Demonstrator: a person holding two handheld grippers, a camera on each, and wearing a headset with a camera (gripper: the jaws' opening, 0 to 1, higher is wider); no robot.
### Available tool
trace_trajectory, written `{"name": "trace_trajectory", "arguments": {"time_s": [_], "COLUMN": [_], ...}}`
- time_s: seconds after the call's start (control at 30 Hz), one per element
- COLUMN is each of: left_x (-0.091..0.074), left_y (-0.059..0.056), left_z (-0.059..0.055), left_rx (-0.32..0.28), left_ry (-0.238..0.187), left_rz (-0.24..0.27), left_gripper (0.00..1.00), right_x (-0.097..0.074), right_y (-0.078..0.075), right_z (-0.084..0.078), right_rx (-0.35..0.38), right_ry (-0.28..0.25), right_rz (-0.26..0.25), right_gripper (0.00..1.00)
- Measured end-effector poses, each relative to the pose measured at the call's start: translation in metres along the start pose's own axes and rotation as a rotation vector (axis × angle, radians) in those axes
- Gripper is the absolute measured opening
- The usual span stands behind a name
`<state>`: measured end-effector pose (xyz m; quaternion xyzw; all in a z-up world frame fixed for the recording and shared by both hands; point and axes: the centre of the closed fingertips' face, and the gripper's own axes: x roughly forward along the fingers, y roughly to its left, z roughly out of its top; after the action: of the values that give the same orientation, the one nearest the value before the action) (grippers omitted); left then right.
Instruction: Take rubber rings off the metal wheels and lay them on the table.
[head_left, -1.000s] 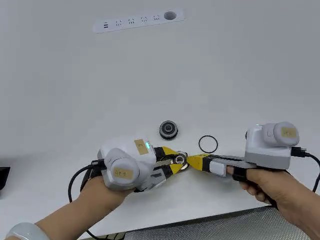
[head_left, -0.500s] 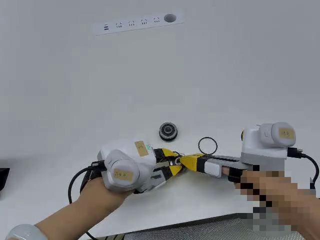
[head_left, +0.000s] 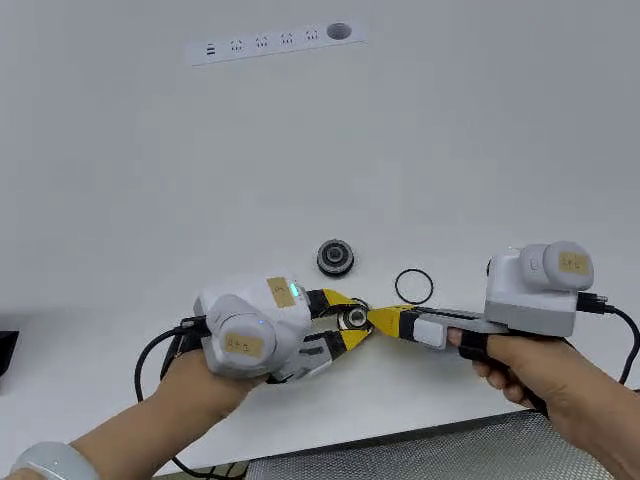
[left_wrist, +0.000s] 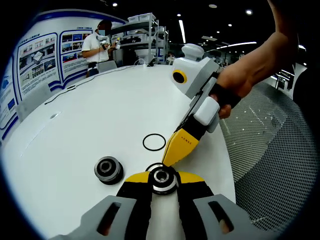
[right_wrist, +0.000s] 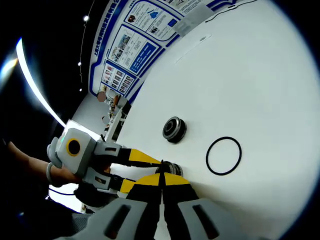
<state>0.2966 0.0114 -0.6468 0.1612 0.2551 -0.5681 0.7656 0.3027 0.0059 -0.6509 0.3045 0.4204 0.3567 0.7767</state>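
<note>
Metal wheel (head_left: 354, 318) clamped in left claw (left_wrist: 164, 176), right claw (right_wrist: 161, 177) pinched closed against it, claws pointing tip-to-tip

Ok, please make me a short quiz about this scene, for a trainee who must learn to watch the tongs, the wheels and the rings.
1. True or false: the left tongs are shut on a wheel.
2. How many loose rings lie on the table? A none, B one, C three.
3. Fill in: the right tongs, with their tips at that wheel, are ___ (open or shut).
Key: 1 true; 2 B; 3 shut.
</note>
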Motion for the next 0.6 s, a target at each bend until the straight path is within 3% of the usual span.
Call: {"name": "trace_trajectory", "arguments": {"time_s": [0.27,0.6], "left_x": [-0.005,-0.010], "left_y": [0.006,0.009], "left_z": [-0.002,-0.014], "left_rx": [0.009,-0.013], "left_ry": [-0.005,0.018], "left_rz": [0.028,0.046], "left_gripper": [0.28,0.40], "right_x": [0.000,0.000], "right_y": [0.000,0.008], "right_z": [-0.001,-0.002], "right_rx": [0.003,0.003], "right_ry": [0.000,0.002], "right_rz": [0.001,0.021], "right_gripper": [0.02,0.02]}}
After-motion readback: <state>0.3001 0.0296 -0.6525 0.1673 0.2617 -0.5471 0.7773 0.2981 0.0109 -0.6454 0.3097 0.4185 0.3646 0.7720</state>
